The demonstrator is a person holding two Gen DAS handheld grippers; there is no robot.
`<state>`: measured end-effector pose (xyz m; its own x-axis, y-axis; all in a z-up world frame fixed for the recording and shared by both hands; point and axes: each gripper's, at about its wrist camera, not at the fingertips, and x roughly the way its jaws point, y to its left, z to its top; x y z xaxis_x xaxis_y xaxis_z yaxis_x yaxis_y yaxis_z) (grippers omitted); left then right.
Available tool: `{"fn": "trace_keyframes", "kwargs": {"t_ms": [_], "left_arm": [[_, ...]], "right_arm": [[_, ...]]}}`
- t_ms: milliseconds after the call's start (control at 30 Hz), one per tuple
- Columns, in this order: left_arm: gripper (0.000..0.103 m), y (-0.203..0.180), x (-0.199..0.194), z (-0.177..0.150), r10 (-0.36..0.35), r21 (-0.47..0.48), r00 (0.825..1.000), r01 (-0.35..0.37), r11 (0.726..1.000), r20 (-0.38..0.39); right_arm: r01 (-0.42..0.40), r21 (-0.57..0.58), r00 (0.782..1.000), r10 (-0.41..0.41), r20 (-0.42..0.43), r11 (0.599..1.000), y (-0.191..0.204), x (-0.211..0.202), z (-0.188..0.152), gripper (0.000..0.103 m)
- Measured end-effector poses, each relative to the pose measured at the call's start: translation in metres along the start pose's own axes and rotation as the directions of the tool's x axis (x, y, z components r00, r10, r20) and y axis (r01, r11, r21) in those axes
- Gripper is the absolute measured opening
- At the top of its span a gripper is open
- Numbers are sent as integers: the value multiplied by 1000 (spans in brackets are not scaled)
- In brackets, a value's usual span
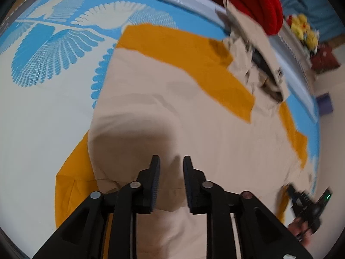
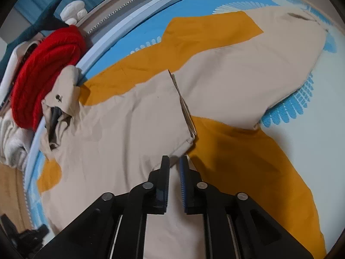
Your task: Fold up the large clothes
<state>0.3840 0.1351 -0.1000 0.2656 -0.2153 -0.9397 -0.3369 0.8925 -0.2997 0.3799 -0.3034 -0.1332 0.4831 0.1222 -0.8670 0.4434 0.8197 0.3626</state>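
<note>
1. Beige-and-mustard jacket (image 1: 172, 99) spread flat on a bed sheet (image 1: 38, 118) printed white and blue with feathery leaves; beige panels on top, mustard showing along the edges and under a folded sleeve.
2. Left gripper (image 1: 171, 161) angled down over the beige cloth near the hem, fingers (image 1: 155, 172) parted by a narrow gap, nothing pinched between them (cloth lying beneath, contact not clear).
3. Right gripper (image 2: 174, 161) above the corner of a folded beige flap (image 2: 133, 116), just beside the mustard lining (image 2: 248, 161); fingers (image 2: 165, 172) a narrow slit apart, pads clear of the fabric.
4. Jacket collar (image 2: 62, 95) bunched near the bed's pale edge, a dark fastener visible there.
5. Red knitted garment (image 2: 45, 71) piled beyond the collar, off the sheet's edge, with white fabric (image 2: 10, 142) beside it.
6. Yellow plush items (image 1: 304, 28) on a surface further back, blurred.
7. Right gripper also visible low at the edge of the left view, held in a hand (image 1: 301, 231).
</note>
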Motion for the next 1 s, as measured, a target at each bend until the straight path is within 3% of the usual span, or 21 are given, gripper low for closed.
{"fn": "trace_keyframes", "kwargs": {"t_ms": [100, 133, 267, 300, 333, 467, 667, 833, 933, 1000], "left_arm": [[21, 5, 18, -3, 80, 28, 996, -79, 997, -47], [21, 9, 25, -5, 97, 29, 993, -95, 995, -68], [21, 13, 25, -4, 95, 22, 993, -94, 995, -77], [21, 13, 20, -4, 82, 15, 995, -81, 997, -64], [21, 12, 16, -3, 67, 12, 996, -67, 998, -51], [23, 12, 17, -6, 81, 20, 995, -80, 997, -55], [23, 4, 19, -9, 85, 42, 995, -82, 996, -58], [23, -7, 22, -10, 73, 39, 995, -71, 997, -67], [24, -23, 16, -13, 62, 84, 997, -59, 995, -42], [25, -37, 15, -17, 57, 132, 998, -52, 990, -33]], "right_arm": [[-75, 63, 995, 78, -54, 995, -11, 11, 5, 36], [-98, 94, 990, 106, -88, 991, -17, 20, 7, 39], [-147, 133, 982, 161, -102, 980, -23, 27, 15, 38], [-151, 111, 982, 161, -94, 982, -21, 26, 17, 29], [-141, 89, 987, 148, -70, 986, -20, 21, 20, 17], [-90, 79, 996, 89, 20, 993, -18, 5, 26, 16], [4, 67, 999, -7, 46, 998, -18, -5, 30, 28], [99, 39, 971, -105, 216, 994, -11, -36, 31, 29], [87, 1, 961, -84, 262, 996, -3, -43, 33, 33], [29, -54, 981, -18, 193, 998, 3, -30, 37, 38]]}}
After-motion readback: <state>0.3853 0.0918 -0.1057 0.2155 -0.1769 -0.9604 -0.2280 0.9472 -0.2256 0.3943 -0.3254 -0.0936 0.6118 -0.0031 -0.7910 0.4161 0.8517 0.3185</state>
